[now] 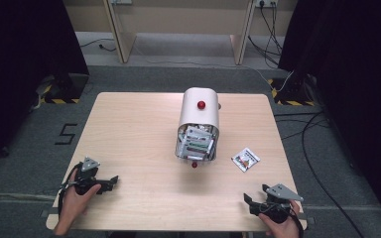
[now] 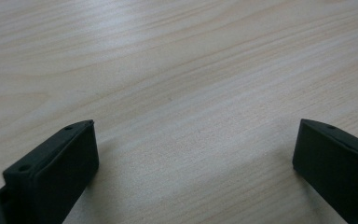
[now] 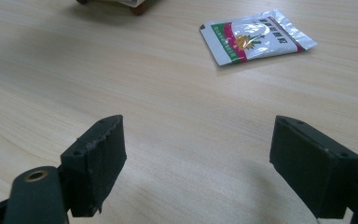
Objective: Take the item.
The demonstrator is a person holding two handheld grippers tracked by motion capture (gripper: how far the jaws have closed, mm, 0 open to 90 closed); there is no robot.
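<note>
A person sits at a pale wooden table [image 1: 139, 129], seen from above, with a black two-jaw gripper in each hand. The left gripper [image 1: 110, 182] rests near the table's front left corner, and the right gripper [image 1: 249, 201] rests near the front right corner. Both are well apart from everything else on the table.

In the middle of the table lies a cream-coloured, round-topped container with a red knob [image 1: 199, 117], tipped on its side so that its open end faces the person. Inside that opening sit several flat packets with green and white print [image 1: 196, 141], stacked loosely. One small white foil sachet with green and red printing [image 1: 245, 159] lies alone on the bare wood, just to the right of the container's mouth and between it and the right gripper.

The left gripper view looks along its jaws, which stand wide apart over bare wood, holding nothing. The right gripper view shows its jaws also spread wide and empty, with the sachet [image 3: 256, 36] ahead of them and slightly to the right, flat on the table.

Judging from this layout, the work concerns the sachets and the container. One sachet is out on the table and the others sit inside. Neither gripper has reached for anything, so this looks like a resting point: either the very start or a pause between packets. The lone sachet is the nearest thing to the right gripper, and picking it up appears to be what remains closest at hand.
</note>
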